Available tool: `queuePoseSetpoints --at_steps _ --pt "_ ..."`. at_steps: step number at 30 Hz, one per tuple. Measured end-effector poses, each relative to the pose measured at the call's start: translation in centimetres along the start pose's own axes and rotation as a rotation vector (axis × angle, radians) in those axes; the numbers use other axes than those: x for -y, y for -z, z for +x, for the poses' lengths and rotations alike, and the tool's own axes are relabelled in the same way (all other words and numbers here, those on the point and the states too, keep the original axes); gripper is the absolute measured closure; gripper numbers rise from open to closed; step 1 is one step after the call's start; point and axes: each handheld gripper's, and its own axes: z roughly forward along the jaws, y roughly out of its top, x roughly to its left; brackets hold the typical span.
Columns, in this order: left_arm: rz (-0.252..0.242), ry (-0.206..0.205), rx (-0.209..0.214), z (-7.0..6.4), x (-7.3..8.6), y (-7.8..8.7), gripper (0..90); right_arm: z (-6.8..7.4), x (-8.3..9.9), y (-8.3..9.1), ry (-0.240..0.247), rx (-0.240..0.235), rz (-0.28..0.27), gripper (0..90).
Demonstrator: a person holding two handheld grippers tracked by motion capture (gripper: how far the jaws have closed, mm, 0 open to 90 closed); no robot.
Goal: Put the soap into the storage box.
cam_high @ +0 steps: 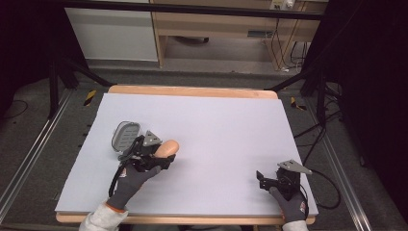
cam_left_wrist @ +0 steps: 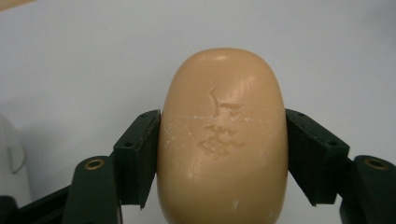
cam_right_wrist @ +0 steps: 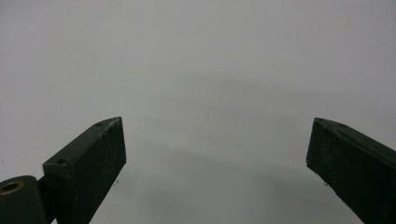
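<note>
A tan oval bar of soap point(cam_left_wrist: 223, 144) with a stamped mark on its face sits between both jaws of my left gripper point(cam_left_wrist: 223, 158), which is shut on it. In the high view the soap point(cam_high: 168, 147) sticks out to the right of the left gripper point(cam_high: 161, 156), at the left middle of the table. A grey soap dish point(cam_high: 125, 135) with a slotted bottom lies just behind and left of that gripper. My right gripper point(cam_high: 261, 178) rests near the table's front right, and its jaws point(cam_right_wrist: 217, 154) stand wide open over bare white surface.
The white table top point(cam_high: 216, 130) has a wooden edge at the back and front. Black frame legs and cables stand on the floor to either side. A white rounded object point(cam_left_wrist: 11, 158) shows at the left edge of the left gripper view.
</note>
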Motion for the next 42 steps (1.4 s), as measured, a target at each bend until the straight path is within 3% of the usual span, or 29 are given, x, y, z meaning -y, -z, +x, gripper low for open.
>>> queuePoseSetpoints --at_steps 11,19,32,42 --pt "-0.038 0.061 -0.065 3.0 0.1 1.7 31.5 0.1 -0.1 0.1 0.009 0.001 -0.005 5.0" --pt "-0.051 0.084 -0.113 5.2 -0.2 2.6 31.5 0.2 -0.1 0.0 0.016 0.0 -0.002 5.0" --pt "-0.037 0.154 -0.186 8.6 0.4 2.5 31.5 0.2 -0.2 -0.2 0.014 -0.002 0.004 5.0" --pt "-0.035 0.195 -0.241 10.4 1.2 2.2 31.6 0.2 -0.1 -0.2 0.016 0.002 0.005 5.0"
